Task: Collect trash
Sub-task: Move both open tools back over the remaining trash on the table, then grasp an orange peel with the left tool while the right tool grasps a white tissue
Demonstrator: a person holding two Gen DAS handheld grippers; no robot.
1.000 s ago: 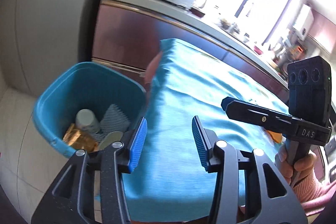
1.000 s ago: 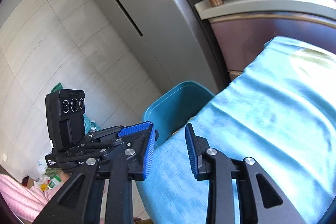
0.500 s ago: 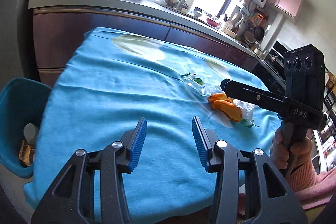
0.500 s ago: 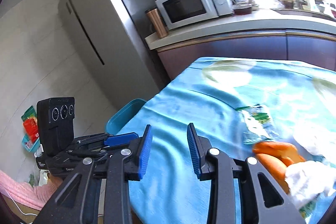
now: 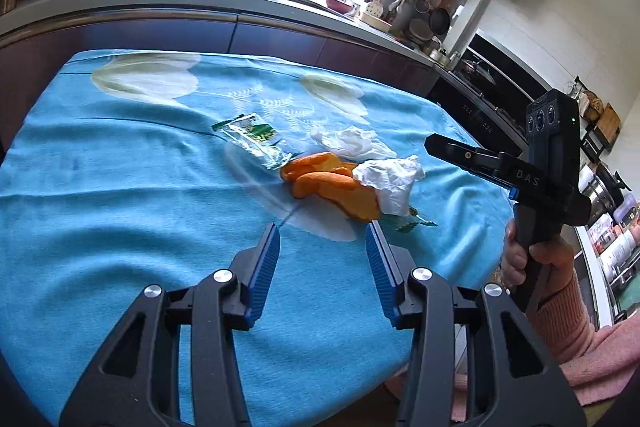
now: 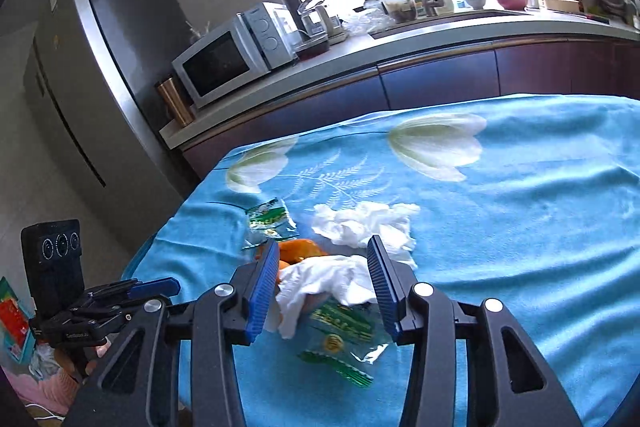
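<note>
On the blue flowered tablecloth (image 5: 120, 187) lies a pile of trash: orange peel (image 5: 328, 183), a crumpled white tissue (image 5: 392, 179), a second tissue (image 5: 348, 141) and a clear green wrapper (image 5: 252, 135). My left gripper (image 5: 322, 239) is open just short of the peel, with nothing between its fingers. My right gripper (image 6: 322, 251) hovers over the near tissue (image 6: 324, 279) with its jaws opening; the pads stand apart from the tissue. Another green wrapper (image 6: 340, 331) lies under it. The right gripper (image 5: 436, 147) also shows at the right of the left wrist view.
Behind the table runs a kitchen counter (image 6: 440, 39) with a microwave (image 6: 232, 55), a sink tap and dishes. A steel fridge (image 6: 100, 67) stands at the left. A hand in a pink sleeve (image 5: 560, 307) holds the right gripper at the table's near right edge.
Both views have swung from the blue bin at the table's left end to the trash pile in the middle. The right gripper's jaws have widened.
</note>
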